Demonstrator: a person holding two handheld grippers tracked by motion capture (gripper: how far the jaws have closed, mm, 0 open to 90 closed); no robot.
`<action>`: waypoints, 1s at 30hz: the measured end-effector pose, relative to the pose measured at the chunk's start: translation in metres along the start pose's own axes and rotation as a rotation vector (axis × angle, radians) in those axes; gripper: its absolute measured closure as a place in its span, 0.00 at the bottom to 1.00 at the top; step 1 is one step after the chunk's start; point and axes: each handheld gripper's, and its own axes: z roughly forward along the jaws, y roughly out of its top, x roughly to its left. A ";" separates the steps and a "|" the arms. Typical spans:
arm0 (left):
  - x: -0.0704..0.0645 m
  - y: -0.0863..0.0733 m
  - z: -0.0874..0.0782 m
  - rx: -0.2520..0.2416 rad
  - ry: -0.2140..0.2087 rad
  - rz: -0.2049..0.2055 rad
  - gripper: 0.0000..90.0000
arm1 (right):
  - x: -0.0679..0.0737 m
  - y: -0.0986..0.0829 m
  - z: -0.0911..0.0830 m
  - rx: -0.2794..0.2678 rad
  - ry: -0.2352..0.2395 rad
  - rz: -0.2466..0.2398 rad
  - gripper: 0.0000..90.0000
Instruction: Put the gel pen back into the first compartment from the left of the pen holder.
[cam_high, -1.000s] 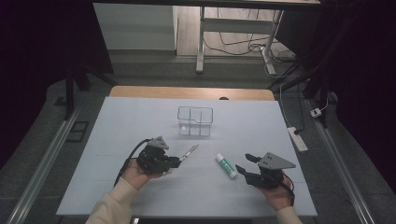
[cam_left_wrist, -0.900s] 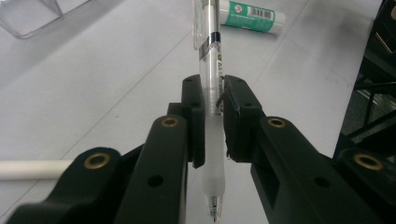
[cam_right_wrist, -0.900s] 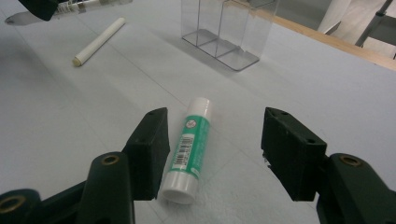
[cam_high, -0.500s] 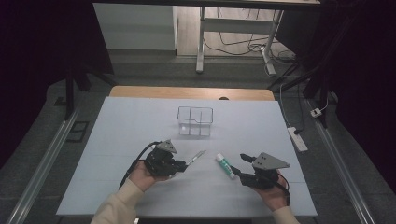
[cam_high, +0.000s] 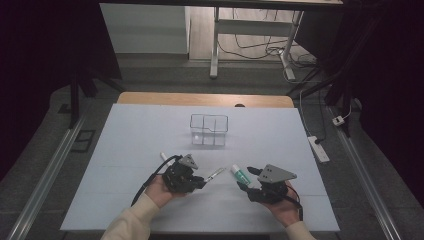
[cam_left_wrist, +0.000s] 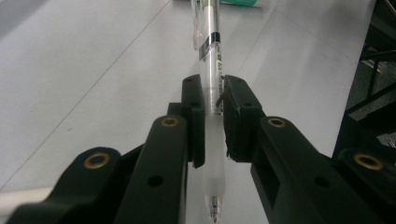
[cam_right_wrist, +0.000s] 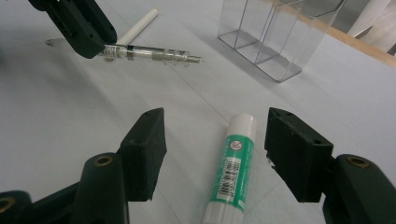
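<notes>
— Right gripper view: my right gripper (cam_right_wrist: 212, 140) stands wide apart, the glue stick (cam_right_wrist: 232, 170) lying on the table between its jaws. Advice?

— Centre on the barrel, then close; my left gripper (cam_left_wrist: 212, 109) is clamped on the pen (cam_left_wrist: 208, 56).

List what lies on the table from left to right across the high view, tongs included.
White stick → left tongs → clear pen held by them → glue stick → right tongs. The clear organiser sits farther back and is left out of the order.
</notes>
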 end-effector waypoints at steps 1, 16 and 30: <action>0.000 0.000 0.000 0.001 0.001 0.001 0.88 | 0.001 0.000 0.001 0.000 0.004 -0.003 0.42; -0.007 0.003 0.009 0.027 -0.001 0.029 0.88 | 0.010 0.008 0.009 0.024 0.021 -0.058 0.41; -0.016 0.006 0.016 0.040 -0.024 0.058 0.88 | 0.024 0.017 0.022 0.058 0.049 -0.133 0.41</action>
